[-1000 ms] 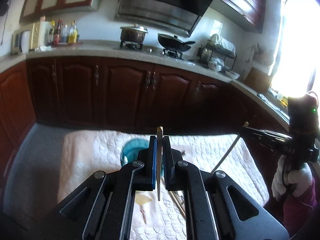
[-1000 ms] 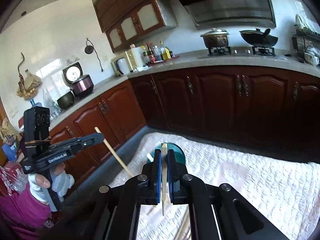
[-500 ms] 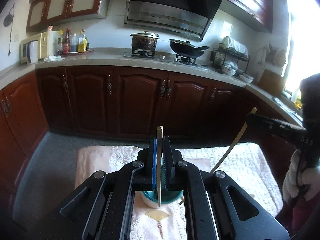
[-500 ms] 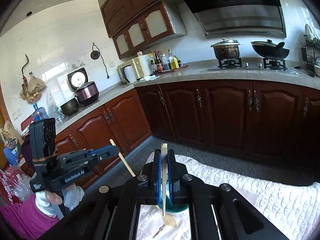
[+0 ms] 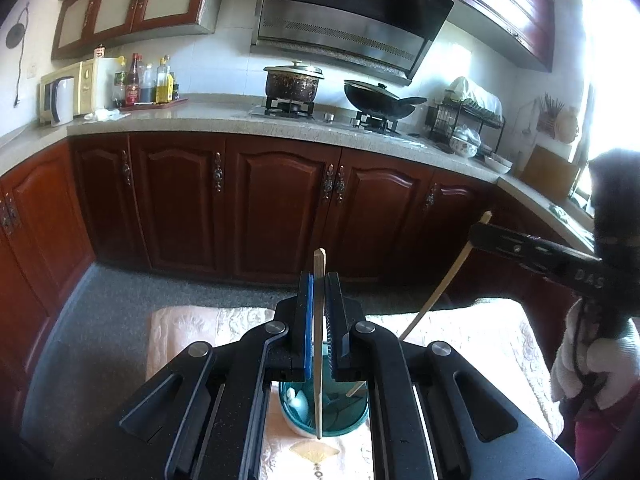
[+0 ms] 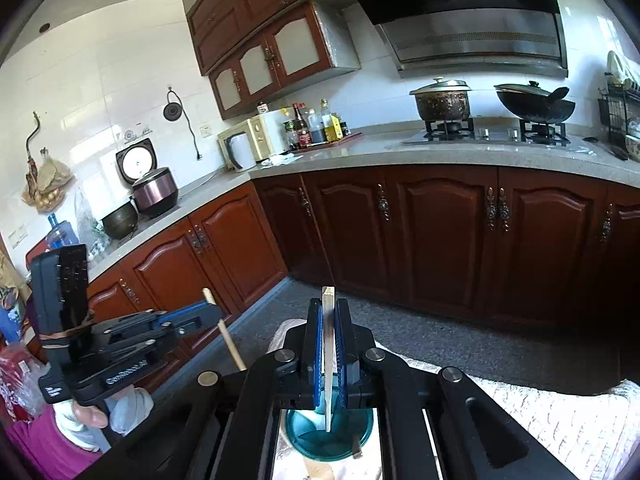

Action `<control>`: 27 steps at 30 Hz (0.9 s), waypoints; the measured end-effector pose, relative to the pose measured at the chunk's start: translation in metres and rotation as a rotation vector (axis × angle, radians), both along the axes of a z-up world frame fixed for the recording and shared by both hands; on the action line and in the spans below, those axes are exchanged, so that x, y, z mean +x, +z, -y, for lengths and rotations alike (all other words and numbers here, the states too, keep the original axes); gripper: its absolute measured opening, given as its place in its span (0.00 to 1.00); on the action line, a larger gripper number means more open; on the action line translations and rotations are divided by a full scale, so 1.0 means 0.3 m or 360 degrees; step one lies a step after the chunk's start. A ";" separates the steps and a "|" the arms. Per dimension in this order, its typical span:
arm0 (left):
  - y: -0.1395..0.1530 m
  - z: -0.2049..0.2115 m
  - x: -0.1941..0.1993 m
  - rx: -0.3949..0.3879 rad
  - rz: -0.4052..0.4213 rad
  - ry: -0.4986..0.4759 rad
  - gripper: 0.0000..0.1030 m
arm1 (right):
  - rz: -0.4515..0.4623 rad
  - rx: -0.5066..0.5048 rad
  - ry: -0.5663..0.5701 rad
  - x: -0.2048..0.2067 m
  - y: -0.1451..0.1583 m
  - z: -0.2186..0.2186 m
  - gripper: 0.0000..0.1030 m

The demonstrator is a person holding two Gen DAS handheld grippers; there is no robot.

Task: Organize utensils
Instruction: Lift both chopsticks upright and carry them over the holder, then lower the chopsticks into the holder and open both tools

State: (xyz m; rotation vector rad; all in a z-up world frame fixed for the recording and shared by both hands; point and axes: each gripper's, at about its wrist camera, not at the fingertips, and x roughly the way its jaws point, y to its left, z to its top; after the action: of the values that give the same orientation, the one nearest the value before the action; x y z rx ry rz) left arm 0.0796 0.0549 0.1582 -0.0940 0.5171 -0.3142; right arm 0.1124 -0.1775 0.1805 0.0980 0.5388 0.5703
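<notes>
My left gripper (image 5: 319, 280) is shut on a wooden chopstick (image 5: 318, 344) held upright, its lower tip over the teal cup (image 5: 324, 414) on the cloth. My right gripper (image 6: 328, 306) is shut on a second chopstick (image 6: 328, 360), also upright, its tip inside the same teal cup (image 6: 330, 436). The cup holds a white spoon and other utensils. The right gripper (image 5: 486, 236) with its chopstick (image 5: 444, 280) shows in the left wrist view at right. The left gripper (image 6: 212, 312) shows in the right wrist view at left.
The cup stands on a white quilted cloth (image 5: 472, 340) over a low table. Dark red kitchen cabinets (image 5: 280, 204) and a grey floor (image 5: 92, 320) lie beyond. The counter carries a pot (image 5: 294, 82), a wok (image 5: 380, 102) and a dish rack (image 5: 466, 120).
Both grippers have moved closer over the teal cup and tilted up, so the cup now lies directly under the jaws. Each still holds its chopstick.
</notes>
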 end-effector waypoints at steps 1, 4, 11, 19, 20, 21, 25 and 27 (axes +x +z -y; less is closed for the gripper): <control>0.005 0.004 0.003 -0.0001 0.0003 -0.0002 0.04 | -0.0009 -0.0009 -0.0006 0.015 -0.006 0.002 0.05; 0.026 0.009 0.020 -0.0003 0.0024 -0.0005 0.04 | -0.0033 -0.0024 -0.0019 0.050 -0.026 0.003 0.05; -0.002 0.038 0.072 0.0049 0.0029 0.0011 0.04 | -0.0092 -0.0037 -0.0043 0.134 -0.088 -0.002 0.05; -0.113 0.047 0.127 0.0123 -0.0037 0.0071 0.04 | -0.0209 -0.0061 -0.0020 0.197 -0.207 -0.025 0.05; -0.131 0.045 0.134 0.0118 -0.0059 0.0073 0.04 | -0.0222 -0.0062 -0.0020 0.202 -0.221 -0.025 0.05; -0.146 0.044 0.140 0.0117 -0.0076 0.0078 0.04 | -0.0238 -0.0062 -0.0021 0.209 -0.235 -0.026 0.05; -0.200 0.043 0.158 0.0115 -0.0125 0.0093 0.04 | -0.0287 -0.0061 -0.0019 0.227 -0.281 -0.025 0.05; -0.221 0.043 0.163 0.0118 -0.0145 0.0097 0.04 | -0.0307 -0.0063 -0.0018 0.235 -0.297 -0.030 0.05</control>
State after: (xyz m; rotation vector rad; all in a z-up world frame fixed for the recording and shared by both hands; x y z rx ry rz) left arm 0.1285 0.0422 0.0918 -0.0520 0.6141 -0.2317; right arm 0.1829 -0.1684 0.0914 0.1191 0.7361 0.5422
